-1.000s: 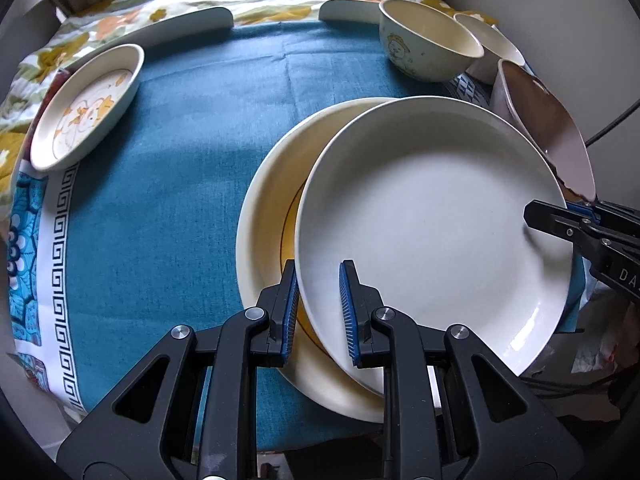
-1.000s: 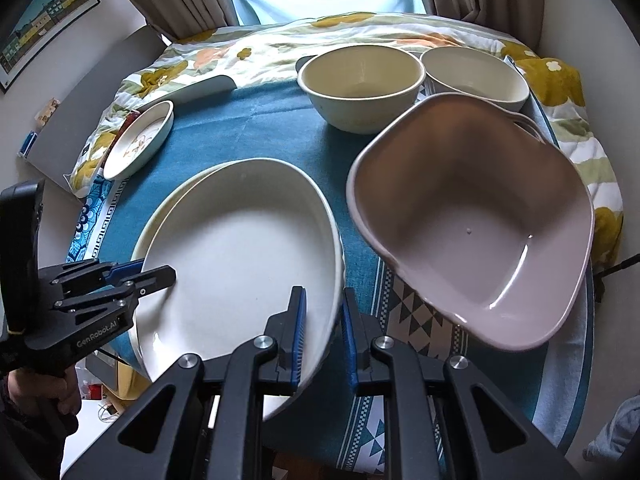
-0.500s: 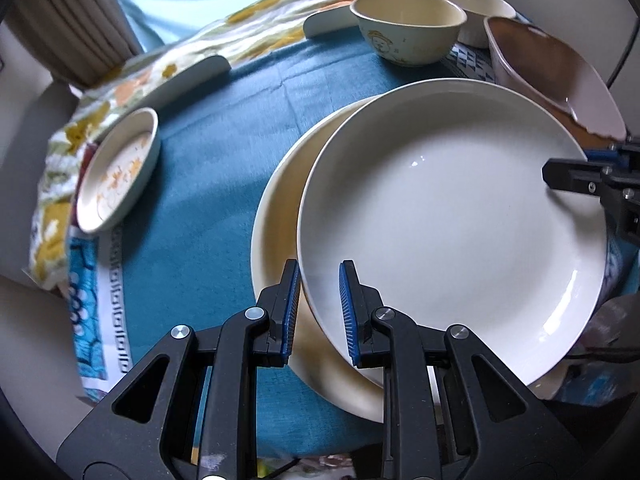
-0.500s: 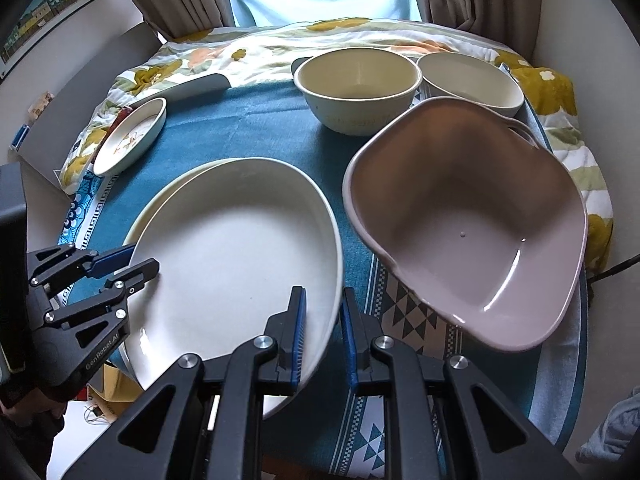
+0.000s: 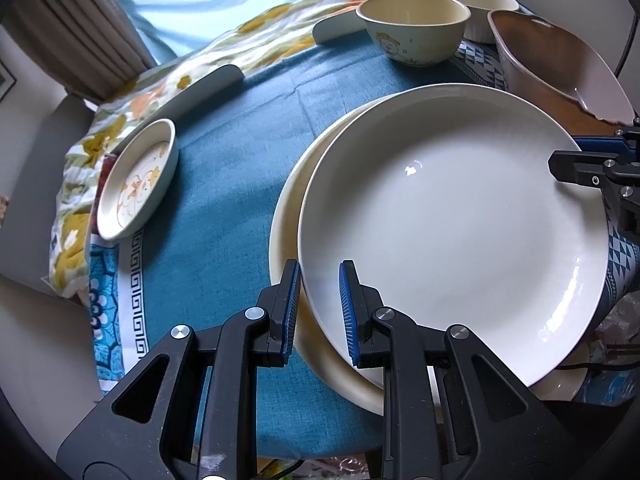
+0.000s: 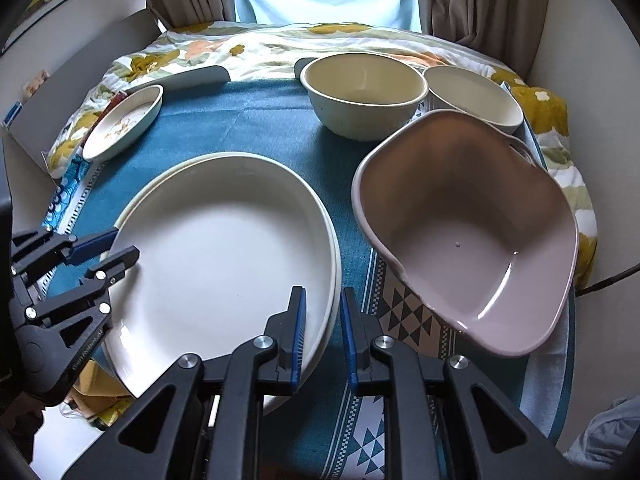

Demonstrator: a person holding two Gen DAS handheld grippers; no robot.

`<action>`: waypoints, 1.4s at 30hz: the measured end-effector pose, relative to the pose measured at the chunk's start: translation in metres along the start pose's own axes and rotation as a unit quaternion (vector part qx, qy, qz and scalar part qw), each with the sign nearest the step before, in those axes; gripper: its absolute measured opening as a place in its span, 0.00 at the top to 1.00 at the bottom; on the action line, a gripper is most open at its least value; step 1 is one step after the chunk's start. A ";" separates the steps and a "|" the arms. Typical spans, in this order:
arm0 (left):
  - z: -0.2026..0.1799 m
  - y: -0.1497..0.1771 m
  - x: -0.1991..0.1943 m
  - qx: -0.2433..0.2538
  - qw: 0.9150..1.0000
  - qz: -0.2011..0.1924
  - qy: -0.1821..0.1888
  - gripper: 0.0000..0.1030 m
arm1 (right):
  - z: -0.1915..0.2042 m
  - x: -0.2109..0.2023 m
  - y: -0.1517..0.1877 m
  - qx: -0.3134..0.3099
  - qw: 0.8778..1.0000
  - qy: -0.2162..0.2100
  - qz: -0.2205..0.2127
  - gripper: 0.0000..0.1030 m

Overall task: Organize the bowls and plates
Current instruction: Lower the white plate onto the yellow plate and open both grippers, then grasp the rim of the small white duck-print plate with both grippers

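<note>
**Plate held at both edges over a second plate**

Grippers in your two hands share one load. Your left gripper has its blue pads clamped on the near rim of the white plate; your right gripper pinches the same plate at the opposite rim. The white plate lies over a cream plate, offset so that the cream rim shows as a crescent, above the teal tablecloth. Beyond stand a cream bowl and a second bowl, a mauve basin beside them, and a small patterned dish well apart.
</note>
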State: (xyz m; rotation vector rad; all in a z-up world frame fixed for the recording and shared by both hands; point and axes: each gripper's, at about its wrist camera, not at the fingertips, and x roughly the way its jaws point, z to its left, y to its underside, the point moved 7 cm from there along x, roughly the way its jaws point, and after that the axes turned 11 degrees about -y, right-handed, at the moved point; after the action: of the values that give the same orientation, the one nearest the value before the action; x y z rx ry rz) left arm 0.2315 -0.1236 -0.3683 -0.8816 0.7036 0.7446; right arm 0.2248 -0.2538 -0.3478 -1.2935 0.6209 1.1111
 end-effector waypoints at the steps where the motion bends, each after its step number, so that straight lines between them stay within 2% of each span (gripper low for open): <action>1: 0.001 0.000 -0.001 0.000 1.000 -0.002 -0.004 0.83 | 0.000 0.000 0.000 -0.002 1.000 0.002 0.000 0.85; 3: 0.003 0.000 -0.003 0.001 1.000 -0.005 -0.016 0.83 | 0.000 0.000 0.000 -0.002 1.000 0.002 0.001 0.85; 11: 0.005 -0.002 -0.001 -0.003 1.000 -0.004 -0.002 0.83 | 0.000 0.002 0.002 0.001 1.000 -0.001 0.004 0.85; 15: 0.014 -0.007 -0.017 -0.032 0.999 -0.012 0.027 0.83 | 0.005 -0.014 -0.004 -0.005 1.000 -0.010 -0.012 0.85; 17: 0.025 -0.013 -0.032 -0.049 0.998 -0.023 0.026 0.83 | 0.010 -0.028 -0.012 -0.013 0.999 -0.019 -0.027 0.85; 19: 0.043 -0.020 -0.051 -0.076 0.996 -0.039 0.022 0.78 | 0.016 -0.041 -0.021 -0.019 0.998 -0.035 -0.042 0.85; 20: 0.051 -0.022 -0.057 -0.087 0.995 -0.045 0.021 0.62 | 0.020 -0.048 -0.027 -0.021 0.998 -0.046 -0.049 0.85; 21: 0.064 -0.025 -0.068 -0.106 0.993 -0.055 0.016 0.28 | 0.023 -0.054 -0.032 -0.024 0.997 -0.053 -0.054 0.85; 22: 0.073 -0.027 -0.077 -0.121 0.990 -0.066 0.009 0.13 | 0.026 -0.060 -0.038 -0.027 0.996 -0.059 -0.060 0.85; 23: 0.088 -0.029 -0.091 -0.141 0.986 -0.088 -0.003 0.00 | 0.030 -0.066 -0.044 -0.032 0.995 -0.065 -0.068 0.79; 24: 0.099 -0.031 -0.102 -0.153 0.982 -0.106 -0.012 0.00 | 0.035 -0.072 -0.050 -0.038 0.994 -0.072 -0.075 0.73; 25: 0.108 -0.032 -0.110 -0.161 0.980 -0.115 -0.019 0.00 | 0.039 -0.076 -0.056 -0.044 0.992 -0.080 -0.084 0.50; 26: 0.117 -0.033 -0.115 -0.166 0.979 -0.116 -0.025 0.00 | 0.047 -0.079 -0.062 -0.050 0.990 -0.092 -0.091 0.22; 27: 0.127 -0.033 -0.119 -0.175 0.977 -0.115 -0.030 0.00 | 0.054 -0.082 -0.068 -0.055 0.988 -0.104 -0.096 0.11; 28: 0.138 -0.032 -0.122 -0.191 0.975 -0.113 -0.031 0.00 | 0.061 -0.085 -0.075 -0.060 0.986 -0.116 -0.106 0.04; 33: 0.202 -0.020 -0.114 -0.267 0.958 -0.101 -0.023 0.00 | 0.101 -0.087 -0.123 -0.103 0.975 -0.147 -0.134 0.01; 36: 0.237 -0.014 -0.094 -0.293 0.952 -0.085 -0.028 0.00 | 0.127 -0.077 -0.155 -0.114 0.967 -0.177 -0.146 0.01; 39: 0.270 -0.006 -0.071 -0.324 0.944 -0.065 -0.020 0.00 | 0.152 -0.053 -0.185 -0.108 0.971 -0.183 -0.106 0.01; 40: 0.282 -0.003 -0.060 -0.339 0.939 -0.055 -0.012 0.00 | 0.160 -0.041 -0.196 -0.096 0.975 -0.183 -0.087 0.01; 42: 0.303 0.003 -0.033 -0.369 0.929 -0.036 0.010 0.00 | 0.171 -0.023 -0.210 -0.077 0.974 -0.197 -0.077 0.01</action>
State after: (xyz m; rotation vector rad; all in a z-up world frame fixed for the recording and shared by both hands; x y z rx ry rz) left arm 0.2798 0.1298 -0.2059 -1.5915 0.3935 0.9511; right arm 0.3684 -0.0779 -0.1987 -1.1824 0.1387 1.2596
